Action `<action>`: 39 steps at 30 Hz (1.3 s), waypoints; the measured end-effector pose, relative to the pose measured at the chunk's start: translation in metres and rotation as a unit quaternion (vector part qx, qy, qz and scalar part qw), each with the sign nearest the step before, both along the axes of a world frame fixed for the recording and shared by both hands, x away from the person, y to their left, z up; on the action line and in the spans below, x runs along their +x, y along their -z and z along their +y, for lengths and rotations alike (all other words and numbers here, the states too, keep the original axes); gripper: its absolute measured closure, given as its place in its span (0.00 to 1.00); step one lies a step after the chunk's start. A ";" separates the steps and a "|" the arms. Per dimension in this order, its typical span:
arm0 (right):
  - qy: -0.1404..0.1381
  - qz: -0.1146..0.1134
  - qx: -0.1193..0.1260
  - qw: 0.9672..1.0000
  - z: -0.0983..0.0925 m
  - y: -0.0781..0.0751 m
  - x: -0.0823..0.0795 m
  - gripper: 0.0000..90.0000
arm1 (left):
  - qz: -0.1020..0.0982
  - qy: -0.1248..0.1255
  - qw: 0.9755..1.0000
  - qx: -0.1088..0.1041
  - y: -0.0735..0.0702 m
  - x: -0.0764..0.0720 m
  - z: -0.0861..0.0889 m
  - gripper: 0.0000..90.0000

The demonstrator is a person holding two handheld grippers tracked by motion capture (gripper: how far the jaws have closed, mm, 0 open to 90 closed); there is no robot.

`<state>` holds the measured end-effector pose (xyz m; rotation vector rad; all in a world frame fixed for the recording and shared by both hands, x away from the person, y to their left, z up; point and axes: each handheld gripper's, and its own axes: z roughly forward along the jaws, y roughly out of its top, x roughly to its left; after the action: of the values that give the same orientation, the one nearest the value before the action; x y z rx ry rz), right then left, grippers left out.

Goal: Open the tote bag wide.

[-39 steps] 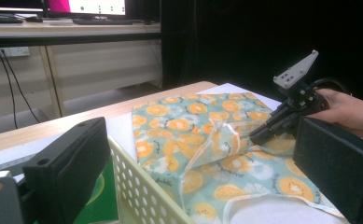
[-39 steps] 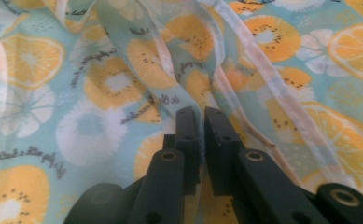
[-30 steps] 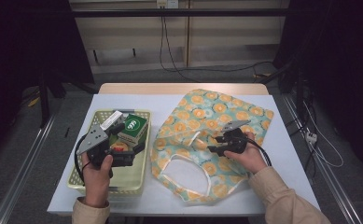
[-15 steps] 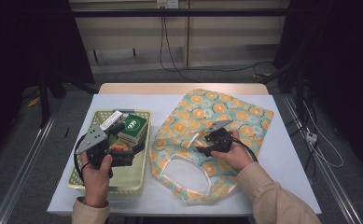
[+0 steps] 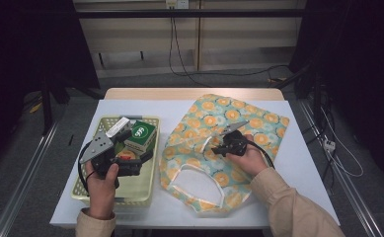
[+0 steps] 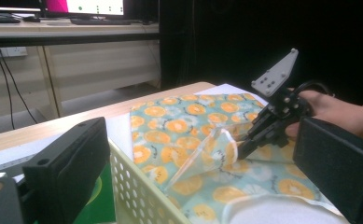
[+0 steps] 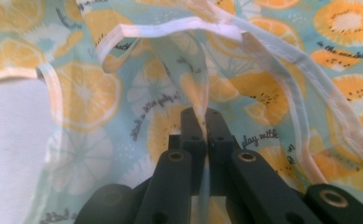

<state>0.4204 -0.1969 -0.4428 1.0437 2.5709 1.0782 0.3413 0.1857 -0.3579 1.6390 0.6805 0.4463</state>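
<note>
Turquoise orange-slice-print fabric tote bag (image 5: 214, 148) lies flat on the white bench (image 5: 303, 163), its top layer pinched in the just-closed right tool (image 5: 218, 146), best lifted gently to open the mouth, while the left tool (image 5: 142, 160) waits unclenched over the basket (image 5: 130, 190).
</note>
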 end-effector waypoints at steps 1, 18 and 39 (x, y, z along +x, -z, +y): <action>-0.001 0.004 0.009 1.000 -0.001 -0.003 -0.001 1.00 | 0.000 0.000 1.000 0.000 0.000 0.000 0.000 0.04; -0.005 -0.013 0.025 1.000 0.006 -0.012 0.002 0.99 | 0.000 0.002 1.000 -0.003 0.000 0.000 -0.001 0.04; -0.011 -0.023 -0.040 0.999 0.001 0.012 0.001 0.45 | 0.002 0.001 1.000 0.000 0.001 0.000 -0.003 0.04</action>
<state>0.4214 -0.1959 -0.4543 0.9633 2.5721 0.9844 0.3412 0.1829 -0.3590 1.6408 0.6811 0.4409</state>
